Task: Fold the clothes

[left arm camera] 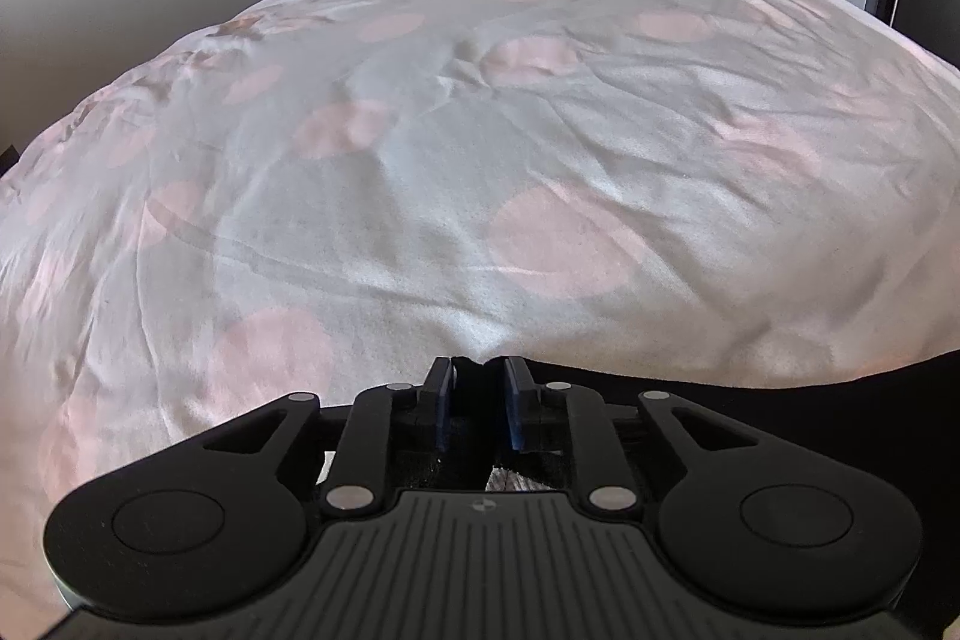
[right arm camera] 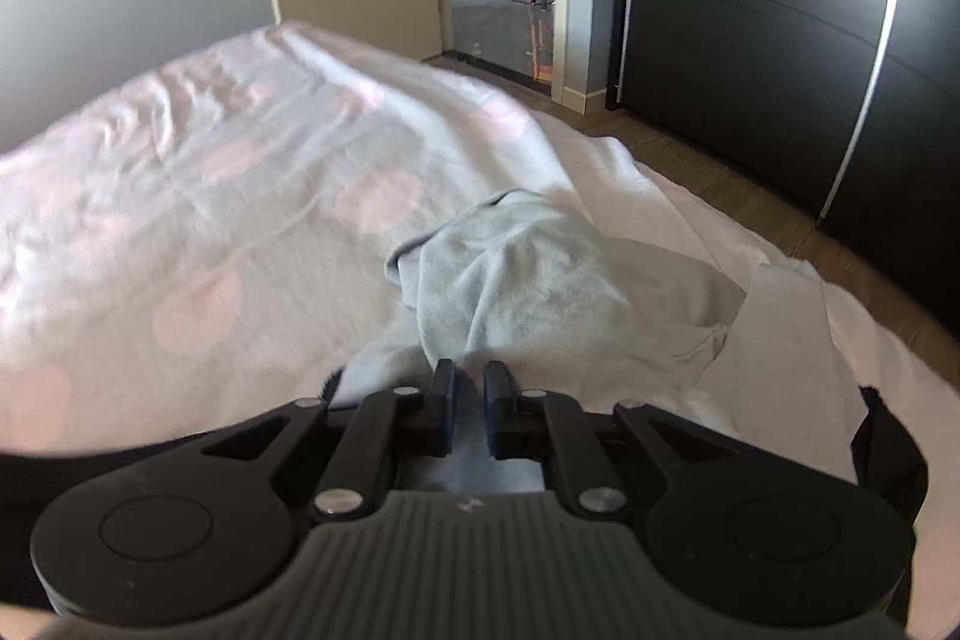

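Right gripper (right arm camera: 470, 388) pinches the soft, light grey garment (right arm camera: 540, 280) at its near edge (it droops limply), while left gripper (left arm camera: 478, 382) nips dark cloth (left arm camera: 474, 361).

no readable text, labels, brands or numbers anywhere

Both the left gripper (left arm camera: 478, 370) and right gripper (right arm camera: 469, 373) are matte black plastic: ribbed grey-black housing with a small round emblem, two round side discs, silver rivets on the linkage bars, blue pads (left arm camera: 515, 403) lining the fingers
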{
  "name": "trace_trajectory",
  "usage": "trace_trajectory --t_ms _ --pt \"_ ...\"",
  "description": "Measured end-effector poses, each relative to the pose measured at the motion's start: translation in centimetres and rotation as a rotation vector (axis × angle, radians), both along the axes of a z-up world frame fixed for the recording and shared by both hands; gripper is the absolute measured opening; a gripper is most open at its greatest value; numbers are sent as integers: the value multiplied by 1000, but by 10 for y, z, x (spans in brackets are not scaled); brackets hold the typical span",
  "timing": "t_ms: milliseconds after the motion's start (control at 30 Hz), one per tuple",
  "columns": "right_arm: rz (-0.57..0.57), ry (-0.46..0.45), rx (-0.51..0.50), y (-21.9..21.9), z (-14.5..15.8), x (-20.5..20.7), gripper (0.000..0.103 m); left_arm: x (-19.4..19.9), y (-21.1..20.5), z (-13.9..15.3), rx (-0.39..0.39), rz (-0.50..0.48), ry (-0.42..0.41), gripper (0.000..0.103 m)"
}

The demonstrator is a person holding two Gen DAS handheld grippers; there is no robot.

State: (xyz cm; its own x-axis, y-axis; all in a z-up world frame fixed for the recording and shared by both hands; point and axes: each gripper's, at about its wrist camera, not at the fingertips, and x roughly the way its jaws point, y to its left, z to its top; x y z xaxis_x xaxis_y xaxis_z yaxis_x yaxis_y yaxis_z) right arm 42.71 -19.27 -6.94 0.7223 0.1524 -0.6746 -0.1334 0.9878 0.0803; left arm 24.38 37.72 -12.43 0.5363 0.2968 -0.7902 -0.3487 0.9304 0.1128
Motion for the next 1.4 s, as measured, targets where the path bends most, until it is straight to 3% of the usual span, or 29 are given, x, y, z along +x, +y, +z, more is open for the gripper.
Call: trace_trajectory --t_ms 167,300,367,433,467,533,633,800,900,1133,1267,1400 --pt "-4 5 80 -17 11 -20 18 -17 1 22 -5 -2 -66 21" --pt "17 46 204 -20 5 -32 20 -38 -3 39 -28 5 -90 21" --pt "2 76 281 -20 -2 -33 33 -54 -5 46 -39 4 -96 21" --pt "-13 96 338 -19 -8 -35 32 -74 -7 53 -36 4 -94 21" --pt "-15 103 359 -17 -11 -36 26 -86 -6 55 -27 4 -90 23" --pt "-16 105 374 -15 -13 -38 10 -110 -1 60 -4 17 -75 24" --pt "-57 87 299 -14 -11 -42 7 -155 14 66 27 68 -49 24" --pt "-99 98 283 -22 -8 -48 9 -240 49 80 48 204 -15 24" --pt "-95 74 273 -20 2 -59 16 -290 65 88 59 277 -13 24" --pt "32 31 342 14 27 -115 23 -384 88 91 33 402 -18 28" --pt "136 68 417 53 26 -154 31 -411 94 82 3 430 -31 36" --pt "220 117 466 99 14 -190 33 -428 105 63 -41 464 -27 36"
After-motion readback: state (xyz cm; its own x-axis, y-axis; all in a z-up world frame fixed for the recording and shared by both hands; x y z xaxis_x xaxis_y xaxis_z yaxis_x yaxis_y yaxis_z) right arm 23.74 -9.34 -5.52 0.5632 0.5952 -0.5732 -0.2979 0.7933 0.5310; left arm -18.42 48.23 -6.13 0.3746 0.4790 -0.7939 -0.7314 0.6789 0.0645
